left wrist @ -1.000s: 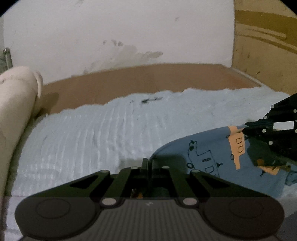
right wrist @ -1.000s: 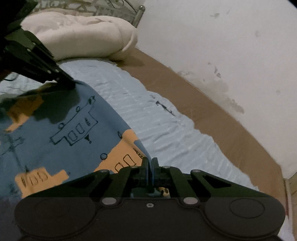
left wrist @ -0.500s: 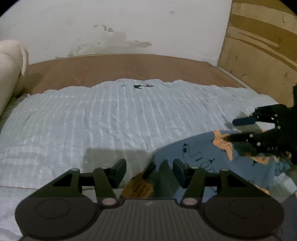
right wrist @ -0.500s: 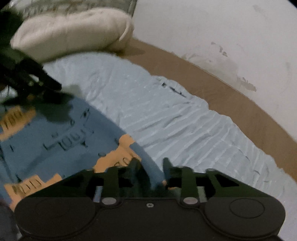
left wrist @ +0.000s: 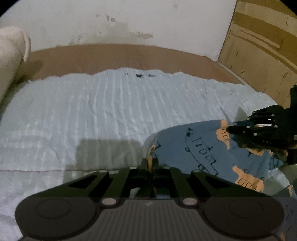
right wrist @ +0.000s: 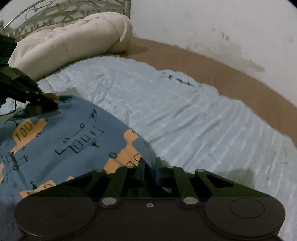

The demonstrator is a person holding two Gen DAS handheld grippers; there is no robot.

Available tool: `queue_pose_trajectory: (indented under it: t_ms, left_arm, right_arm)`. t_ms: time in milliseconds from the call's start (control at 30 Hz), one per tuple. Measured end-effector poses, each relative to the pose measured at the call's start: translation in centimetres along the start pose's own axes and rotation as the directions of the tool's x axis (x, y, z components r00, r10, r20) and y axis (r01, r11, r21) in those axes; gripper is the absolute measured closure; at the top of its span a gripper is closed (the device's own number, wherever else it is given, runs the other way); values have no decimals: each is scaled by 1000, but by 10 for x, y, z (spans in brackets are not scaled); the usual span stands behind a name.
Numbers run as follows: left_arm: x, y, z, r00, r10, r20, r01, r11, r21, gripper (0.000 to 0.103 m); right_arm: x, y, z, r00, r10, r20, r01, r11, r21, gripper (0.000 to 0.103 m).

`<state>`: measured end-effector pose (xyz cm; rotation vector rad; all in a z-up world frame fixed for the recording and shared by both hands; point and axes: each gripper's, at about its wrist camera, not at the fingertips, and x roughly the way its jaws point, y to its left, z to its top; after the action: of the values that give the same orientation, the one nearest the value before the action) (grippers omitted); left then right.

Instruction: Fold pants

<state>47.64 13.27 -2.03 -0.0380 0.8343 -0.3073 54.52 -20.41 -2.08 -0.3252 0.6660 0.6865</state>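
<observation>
- Your left tool (left wrist: 150, 164) has just closed on the near corner of the pants (left wrist: 207, 150).
- Your right tool (right wrist: 150, 166) has clamped the opposite corner.
- The pants lie on the bed (left wrist: 111, 115), their gripped edge stretched between both tools.

Pretty clearly a home bedroom: a bed (right wrist: 185, 115) with a light blue cover, a cream pillow (right wrist: 70, 42) at its head, an ornate metal headboard (right wrist: 61, 11) behind that.
</observation>
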Motion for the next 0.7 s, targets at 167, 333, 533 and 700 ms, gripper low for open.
queue_pose_trajectory:
  t_ms: [167, 333, 533, 700]
  left_arm:
    - [-36, -16, -5, 993, 47, 111, -49, 999, 16, 100]
    - [-86, -42, -27, 966, 52, 252, -79, 992, 99, 100]
    - [-141, -82, -68, 931, 51, 361, -147, 959, 244, 100]
    - [-168, -111, -108, 912, 58, 405, -214, 911, 351, 100]
  right_arm:
    - [-36, 11, 4, 995, -56, 86, 57, 998, -9, 101]
    - [-94, 41, -9, 976, -116, 183, 130, 989, -65, 101]
    - [-160, 92, -41, 964, -157, 214, 196, 965, -172, 101]
    - [-206, 129, -63, 956, -164, 242, 219, 951, -220, 102]
